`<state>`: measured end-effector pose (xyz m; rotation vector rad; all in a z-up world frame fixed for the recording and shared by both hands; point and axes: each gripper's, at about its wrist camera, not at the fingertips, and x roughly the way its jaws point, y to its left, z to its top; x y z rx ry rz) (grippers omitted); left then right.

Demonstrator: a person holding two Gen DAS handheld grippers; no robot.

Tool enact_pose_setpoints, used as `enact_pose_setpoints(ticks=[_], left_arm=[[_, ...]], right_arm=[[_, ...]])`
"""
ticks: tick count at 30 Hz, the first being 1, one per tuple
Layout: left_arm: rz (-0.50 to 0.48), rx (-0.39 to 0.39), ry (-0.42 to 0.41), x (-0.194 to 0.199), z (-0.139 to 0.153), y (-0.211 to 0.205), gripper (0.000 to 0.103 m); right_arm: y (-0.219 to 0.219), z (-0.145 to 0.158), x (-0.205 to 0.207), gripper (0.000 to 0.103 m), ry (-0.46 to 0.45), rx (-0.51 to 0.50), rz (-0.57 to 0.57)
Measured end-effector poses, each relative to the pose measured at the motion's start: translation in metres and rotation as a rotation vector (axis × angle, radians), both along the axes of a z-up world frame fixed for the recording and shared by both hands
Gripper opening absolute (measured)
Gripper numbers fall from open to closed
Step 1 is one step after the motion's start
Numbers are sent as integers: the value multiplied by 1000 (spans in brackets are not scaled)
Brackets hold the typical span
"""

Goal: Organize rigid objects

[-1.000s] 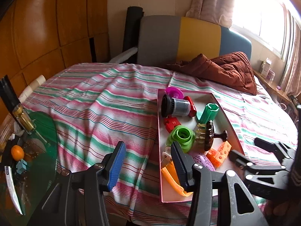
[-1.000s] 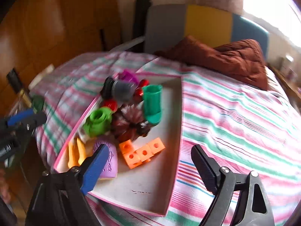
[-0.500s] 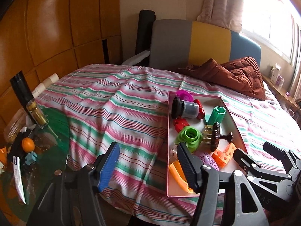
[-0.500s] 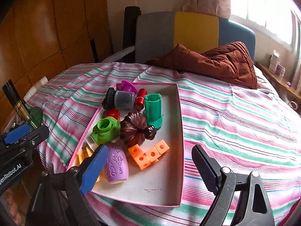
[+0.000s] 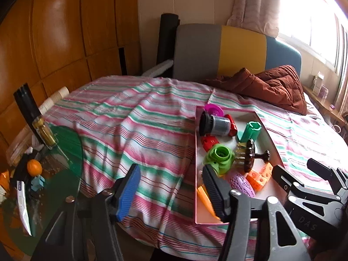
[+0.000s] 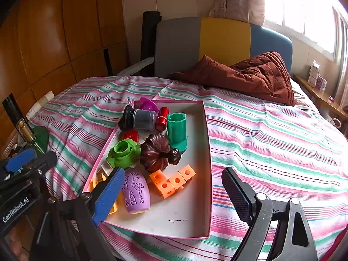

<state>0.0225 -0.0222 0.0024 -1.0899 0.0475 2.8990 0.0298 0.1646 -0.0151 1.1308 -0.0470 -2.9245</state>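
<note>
We find the toys piled in the pink-rimmed tray (image 6: pixel 207 152), which sits near the bed's near edge on the striped sheet (image 6: pixel 271 143). Our right gripper (image 6: pixel 171 192) hovers spread wide and empty above the tray's near edge. Our left gripper (image 5: pixel 169 192) is closing on nothing over the sheet beside the tray's left rim.

The toys look like light, stiff plastic. We judge the orange cube chain (image 6: pixel 173 180) easiest to pinch across flat faces. The purple roller (image 6: pixel 136 192) and grey jar (image 6: pixel 142 119) may roll or slip; grip across their width.

The tray's right half and the sheet beyond it are open.
</note>
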Motion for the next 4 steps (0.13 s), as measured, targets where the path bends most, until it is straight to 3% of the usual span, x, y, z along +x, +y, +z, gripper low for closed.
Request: enact_pose_setpoints(ticks=[4], left_arm=[[1,3,11,1,3,0,58]], right_arm=[[0,1,0,91,7,4,-6]])
